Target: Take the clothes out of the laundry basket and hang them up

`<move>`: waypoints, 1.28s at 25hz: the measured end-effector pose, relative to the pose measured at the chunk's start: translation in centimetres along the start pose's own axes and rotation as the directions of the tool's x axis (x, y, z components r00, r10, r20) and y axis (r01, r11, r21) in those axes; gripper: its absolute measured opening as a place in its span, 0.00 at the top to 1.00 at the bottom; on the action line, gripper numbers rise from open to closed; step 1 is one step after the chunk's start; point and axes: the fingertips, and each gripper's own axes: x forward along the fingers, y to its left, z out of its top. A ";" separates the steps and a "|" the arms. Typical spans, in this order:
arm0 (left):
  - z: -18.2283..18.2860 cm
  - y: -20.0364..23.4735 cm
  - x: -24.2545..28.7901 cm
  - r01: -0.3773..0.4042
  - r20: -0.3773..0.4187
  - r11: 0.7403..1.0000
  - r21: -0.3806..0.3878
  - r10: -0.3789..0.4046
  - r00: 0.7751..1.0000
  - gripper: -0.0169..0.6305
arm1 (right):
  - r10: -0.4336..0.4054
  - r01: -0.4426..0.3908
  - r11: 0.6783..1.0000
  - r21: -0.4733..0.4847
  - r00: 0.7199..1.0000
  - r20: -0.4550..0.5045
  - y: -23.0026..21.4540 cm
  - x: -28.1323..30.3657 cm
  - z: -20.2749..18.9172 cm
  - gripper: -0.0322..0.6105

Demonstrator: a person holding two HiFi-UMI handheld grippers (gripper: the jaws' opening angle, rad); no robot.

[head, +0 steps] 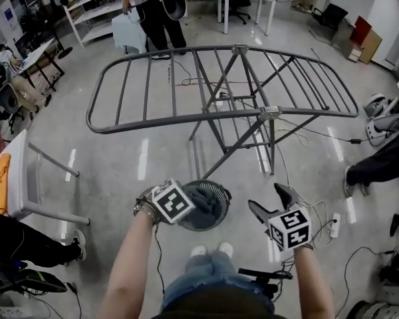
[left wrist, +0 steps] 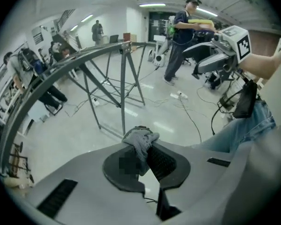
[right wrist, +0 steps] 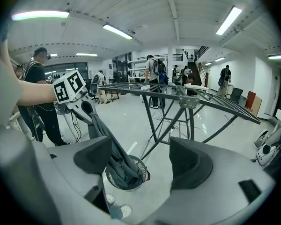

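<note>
The round dark mesh laundry basket (head: pixel 225 193) stands on the floor just ahead of the person's feet. The grey metal folding drying rack (head: pixel 186 119) is spread wide at twelve o'clock from it. Every rail that shows on the rack is bare, so by my reading nothing has been hung yet and the task is at its very start.

The left gripper (left wrist: pixel 145 148), at nine o'clock of the basket in the head view, has its jaws pressed together on a bunched fold of a dark grey cloth garment (right wrist: pixel 116 157). In the right gripper view this garment runs as a taut strip from that gripper, at ten o'clock, down into the basket at six o'clock. Its lower end lies inside the rim, so it is only partly out.

The right gripper (head: pixel 272 203), at three o'clock of the basket, has its jaws standing wide apart with nothing between the pads.

Whether the dark heap in the basket is all this one garment or hides more clothes beneath it, I cannot tell from here.

What is left, as I judge it:
- draw the garment fully clear of the basket
- spread it, probably with the free right gripper taking a second corner
- lay it over a rail
- do the same for anything left in the basket
</note>
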 end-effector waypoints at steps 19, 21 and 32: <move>6.7 1.7 -14.8 -0.040 -0.148 0.713 0.700 0.200 0.969 0.95 | 0.148 -0.150 0.988 0.024 0.988 0.053 1.5 6.9 6.0 0.35; 7.6 1.7 -16.4 -0.044 -0.148 0.663 0.748 0.230 0.962 0.95 | 0.149 -0.151 0.987 0.049 0.987 0.052 1.0 8.0 6.3 0.35; 11.1 1.8 -21.4 -0.099 -0.084 0.605 0.790 0.267 0.960 0.95 | 0.255 -0.254 0.967 -0.033 0.966 0.044 4.0 14.2 7.7 0.35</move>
